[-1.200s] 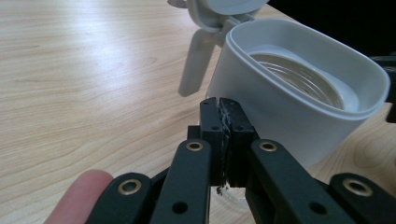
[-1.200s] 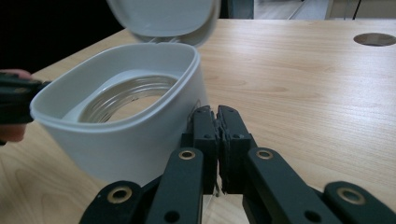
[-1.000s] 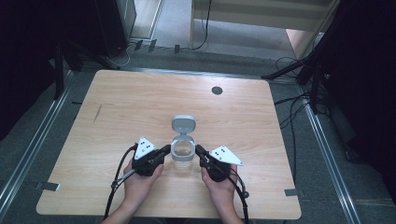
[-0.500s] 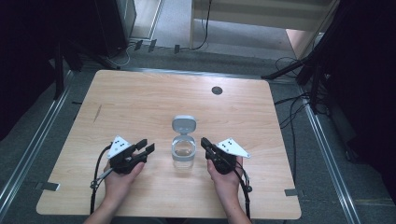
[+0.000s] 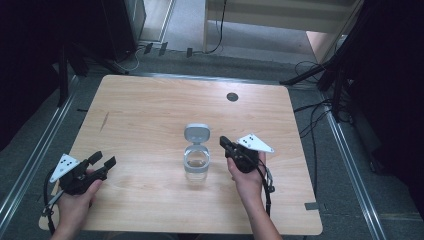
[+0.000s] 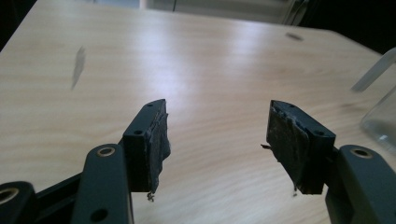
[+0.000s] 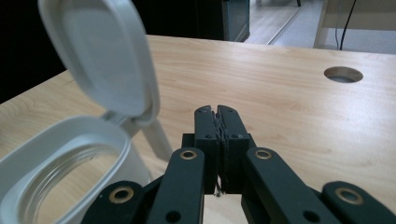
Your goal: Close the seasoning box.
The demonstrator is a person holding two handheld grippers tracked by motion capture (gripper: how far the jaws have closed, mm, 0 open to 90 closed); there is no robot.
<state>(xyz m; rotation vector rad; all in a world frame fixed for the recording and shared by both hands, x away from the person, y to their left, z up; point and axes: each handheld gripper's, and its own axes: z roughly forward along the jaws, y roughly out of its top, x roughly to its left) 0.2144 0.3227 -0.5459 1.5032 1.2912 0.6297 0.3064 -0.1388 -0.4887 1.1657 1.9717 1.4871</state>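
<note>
Both grippers stand clear of the clear jar at the table's near centre, its hinged lid already up: left gripper spread and empty well to its left, right gripper pressed together just right; no further step is evident.

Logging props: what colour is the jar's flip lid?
White lid, seen best in the right gripper view.

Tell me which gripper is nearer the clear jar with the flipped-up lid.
Right. The right gripper sits just beside the jar on its right, jaws shut. The left gripper is far off near the table's left edge, jaws open.
</note>
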